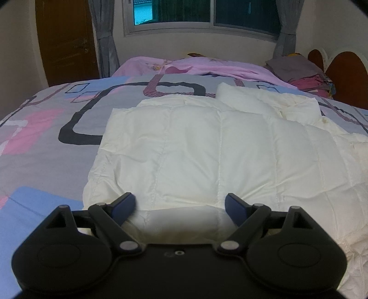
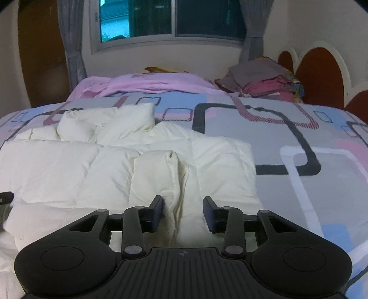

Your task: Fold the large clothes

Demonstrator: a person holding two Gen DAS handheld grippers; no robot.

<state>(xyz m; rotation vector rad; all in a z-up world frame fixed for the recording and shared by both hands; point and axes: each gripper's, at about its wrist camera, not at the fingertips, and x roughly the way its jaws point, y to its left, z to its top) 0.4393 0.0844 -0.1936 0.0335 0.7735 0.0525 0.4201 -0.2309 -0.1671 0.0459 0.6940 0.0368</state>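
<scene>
White puffer jacket (image 1: 207,142) looks light, soft, slippery; right gripper (image 2: 184,212) half-closed astride its 12 o'clock fold ridge, left gripper (image 1: 179,207) wide, empty.

Patterned bedspread (image 2: 299,142) covers bed; pink sheet (image 2: 149,86) bunched far side; folded clothes stack (image 2: 260,82) far right; window (image 2: 170,20), grey curtains (image 2: 73,53) behind.

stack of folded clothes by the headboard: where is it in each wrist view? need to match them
Left wrist view: the stack of folded clothes sits far upper right, grey piece on top, beside the headboard.
Right wrist view: the same stack is upper right of centre, on the bed's far side.
Shared landmark: the window on the far wall.
</scene>
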